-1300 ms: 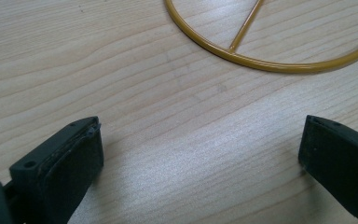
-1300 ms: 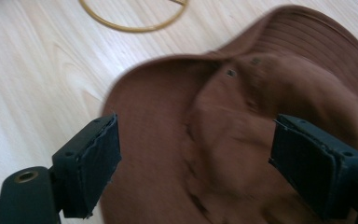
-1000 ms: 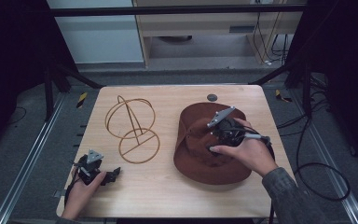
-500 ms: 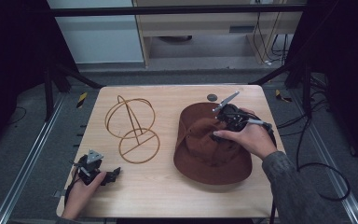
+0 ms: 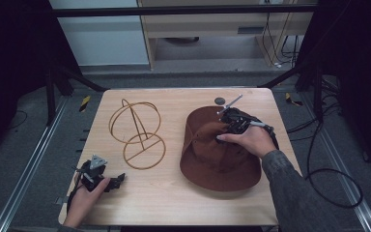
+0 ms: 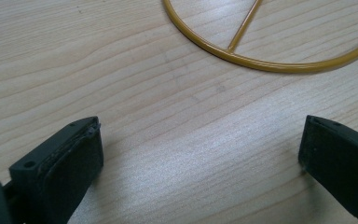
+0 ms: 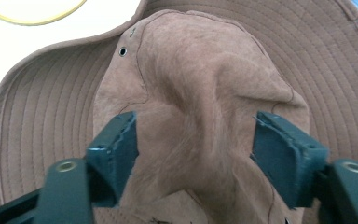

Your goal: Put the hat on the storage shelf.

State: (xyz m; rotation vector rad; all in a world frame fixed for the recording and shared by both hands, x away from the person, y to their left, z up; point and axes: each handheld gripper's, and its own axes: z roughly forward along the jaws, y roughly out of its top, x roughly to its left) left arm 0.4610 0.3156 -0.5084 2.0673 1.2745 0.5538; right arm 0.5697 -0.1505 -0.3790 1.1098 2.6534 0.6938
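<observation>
Since the earlier frames the right gripper [image 5: 223, 126] has slid from the middle of the brown suede wide-brimmed hat [image 5: 217, 154] toward its far edge and dropped onto the crown — its jaws have just been closing, and the raised fold of the crown now sits between them. In the right gripper view the two pads stand either side of that ridge of suede [image 7: 200, 116], part-way in, close to the fabric on both flanks; whether they press it yet I cannot tell. The person's right hand [image 5: 249, 140] lies over the gripper body, the sleeve trailing back across the brim.

The left gripper [image 5: 107, 180] has kept its place at the near left corner of the pale wooden surface [image 5: 174, 193], jaws wide apart with only bare wood between them. Just ahead of it lies the flat base ring of the gold wire hat stand [image 5: 139, 130], whose upright hoop stands empty — the hat rests well to its right, brim flat on the surface.
</observation>
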